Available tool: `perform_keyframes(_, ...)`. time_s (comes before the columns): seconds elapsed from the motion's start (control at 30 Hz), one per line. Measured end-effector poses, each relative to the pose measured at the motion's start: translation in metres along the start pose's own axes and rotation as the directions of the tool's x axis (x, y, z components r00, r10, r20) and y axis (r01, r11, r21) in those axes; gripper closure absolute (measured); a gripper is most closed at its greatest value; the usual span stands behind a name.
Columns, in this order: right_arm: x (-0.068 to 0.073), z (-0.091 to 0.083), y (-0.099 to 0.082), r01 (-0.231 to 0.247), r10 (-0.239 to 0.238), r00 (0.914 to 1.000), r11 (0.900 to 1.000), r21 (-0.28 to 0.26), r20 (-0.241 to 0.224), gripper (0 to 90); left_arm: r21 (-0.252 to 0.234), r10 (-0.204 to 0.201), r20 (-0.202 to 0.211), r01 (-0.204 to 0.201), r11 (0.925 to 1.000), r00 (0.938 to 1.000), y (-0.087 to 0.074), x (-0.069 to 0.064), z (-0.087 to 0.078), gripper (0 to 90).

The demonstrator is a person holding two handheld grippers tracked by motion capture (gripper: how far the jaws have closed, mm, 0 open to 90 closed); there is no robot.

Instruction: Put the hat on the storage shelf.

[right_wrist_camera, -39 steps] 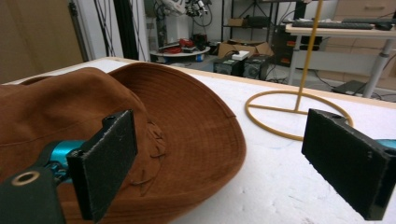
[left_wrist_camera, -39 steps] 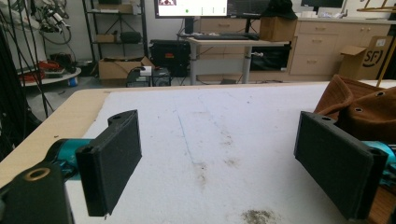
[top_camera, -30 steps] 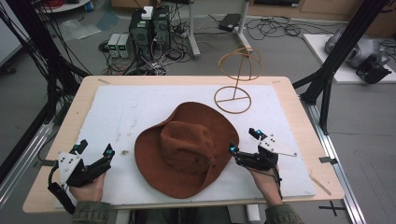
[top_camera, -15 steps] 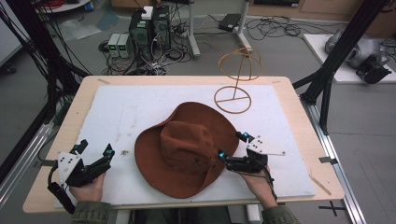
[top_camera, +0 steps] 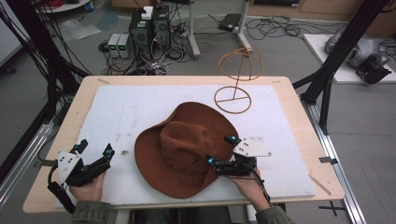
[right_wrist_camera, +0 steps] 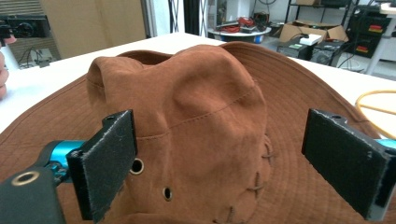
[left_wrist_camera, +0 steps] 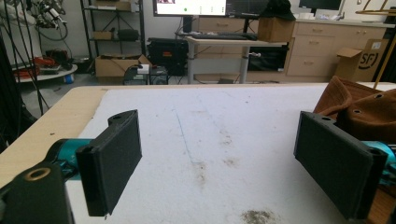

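Observation:
A brown suede hat (top_camera: 184, 147) with a wide brim lies crown-up in the middle of the white mat (top_camera: 121, 112). My right gripper (top_camera: 220, 150) is open over the hat's right brim, its jaws spread either side of the crown (right_wrist_camera: 196, 98). The hat fills the right gripper view, with eyelets and stitching low on the crown. My left gripper (top_camera: 95, 149) rests open at the mat's front left, well apart from the hat, nothing between its jaws. In the left gripper view (left_wrist_camera: 217, 163) the hat's edge (left_wrist_camera: 364, 105) shows at the right.
A gold wire hat stand (top_camera: 236, 77) with a round base stands at the back right of the mat. The wooden table (top_camera: 79, 98) borders the mat. Black frame poles, cables and computer boxes surround the table on the floor.
My right gripper has moved left from the mat beside the hat to over its right brim, closing on the crown. The left gripper has stayed still.

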State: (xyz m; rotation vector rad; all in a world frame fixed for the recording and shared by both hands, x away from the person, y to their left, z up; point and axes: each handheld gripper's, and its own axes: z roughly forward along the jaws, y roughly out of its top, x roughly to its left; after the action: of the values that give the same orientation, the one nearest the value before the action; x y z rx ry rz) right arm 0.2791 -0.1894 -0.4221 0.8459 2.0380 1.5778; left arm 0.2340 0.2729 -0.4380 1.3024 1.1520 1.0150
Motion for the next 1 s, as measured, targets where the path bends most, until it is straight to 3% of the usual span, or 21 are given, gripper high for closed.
perform_keyframes(0.5,0.013,0.007,0.0,0.003,-0.003,0.9991,1.0,0.003,-0.042,9.6,-0.003,-0.011,-0.005,0.011,0.9999,0.9999,0.0,0.003,0.0,15.3)
perform_keyframes(0.7,0.024,0.016,-0.002,0.042,-0.04,0.997,0.9985,0.034,-0.066,9.6,-0.003,-0.011,-0.004,0.011,0.9999,0.9999,0.0,0.003,0.0,15.3)
perform_keyframes(0.83,0.03,0.025,-0.006,0.056,-0.054,0.9984,0.9934,0.101,-0.018,9.6,0.0,-0.009,-0.004,0.009,1.0,0.9999,-0.001,0.004,0.001,15.3)
perform_keyframes(1.0,0.032,0.026,-0.006,0.06,-0.059,0.9982,0.9937,0.095,-0.008,9.7,0.001,-0.007,-0.005,0.007,1.0,1.0,-0.001,0.004,0.002,15.3)
